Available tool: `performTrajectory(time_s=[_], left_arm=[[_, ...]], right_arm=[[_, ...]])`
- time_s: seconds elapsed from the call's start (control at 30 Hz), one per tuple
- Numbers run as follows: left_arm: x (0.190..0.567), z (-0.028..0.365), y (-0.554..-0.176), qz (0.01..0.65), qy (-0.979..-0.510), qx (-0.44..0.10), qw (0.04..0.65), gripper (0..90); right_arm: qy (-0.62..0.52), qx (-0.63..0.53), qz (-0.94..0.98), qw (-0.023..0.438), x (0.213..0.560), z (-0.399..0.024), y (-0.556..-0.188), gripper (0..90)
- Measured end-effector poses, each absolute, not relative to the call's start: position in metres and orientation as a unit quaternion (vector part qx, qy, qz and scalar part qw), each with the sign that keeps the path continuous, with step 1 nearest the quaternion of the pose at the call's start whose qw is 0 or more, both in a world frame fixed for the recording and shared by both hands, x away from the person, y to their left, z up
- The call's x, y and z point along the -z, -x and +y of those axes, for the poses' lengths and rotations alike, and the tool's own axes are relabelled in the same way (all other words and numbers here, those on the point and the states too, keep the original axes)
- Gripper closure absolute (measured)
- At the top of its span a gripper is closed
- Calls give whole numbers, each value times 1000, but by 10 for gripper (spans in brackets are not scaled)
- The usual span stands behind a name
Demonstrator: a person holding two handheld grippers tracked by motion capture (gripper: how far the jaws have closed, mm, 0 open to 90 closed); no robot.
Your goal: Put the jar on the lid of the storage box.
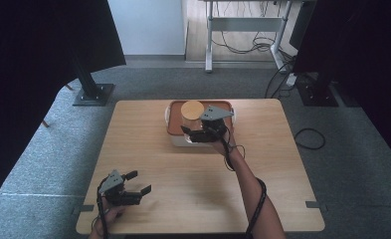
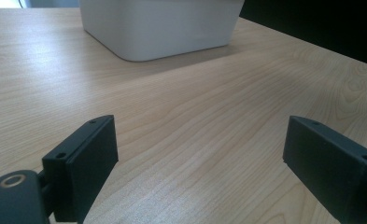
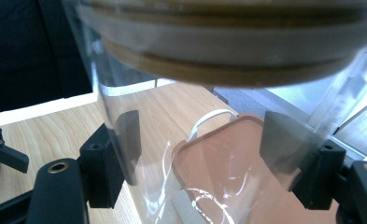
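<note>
At the upper centre of the high view, the right claw [image 1: 192, 133] is clamped on the clear glass jar with a round wooden lid [image 1: 192, 115], held over the white box with a terracotta-coloured lid [image 1: 173, 121] on the pale wooden worktop [image 1: 183, 169]. Its pads press the jar's sides in the right gripper view, where the jar's base is cut off. The left claw [image 1: 139, 182], lower left, gapes with nothing between its pads. No writing is legible.

High view overhead, far; tool views low, close; all share table [image 1: 193, 174].
</note>
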State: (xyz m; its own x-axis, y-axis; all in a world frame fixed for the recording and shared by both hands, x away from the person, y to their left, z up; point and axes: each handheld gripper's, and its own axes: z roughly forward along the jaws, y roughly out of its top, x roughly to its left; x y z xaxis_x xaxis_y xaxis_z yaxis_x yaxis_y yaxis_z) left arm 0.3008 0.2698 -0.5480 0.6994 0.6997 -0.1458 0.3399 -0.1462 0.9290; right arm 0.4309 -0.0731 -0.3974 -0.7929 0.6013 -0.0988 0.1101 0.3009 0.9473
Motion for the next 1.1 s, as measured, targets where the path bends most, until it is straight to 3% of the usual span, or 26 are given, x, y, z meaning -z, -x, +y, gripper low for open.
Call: performTrajectory(time_s=[1.1], left_arm=[[548, 268, -299, 349, -740, -173, 548, 97]], right_arm=[[-256, -540, 769, 226, 401, -66, -464, 256]])
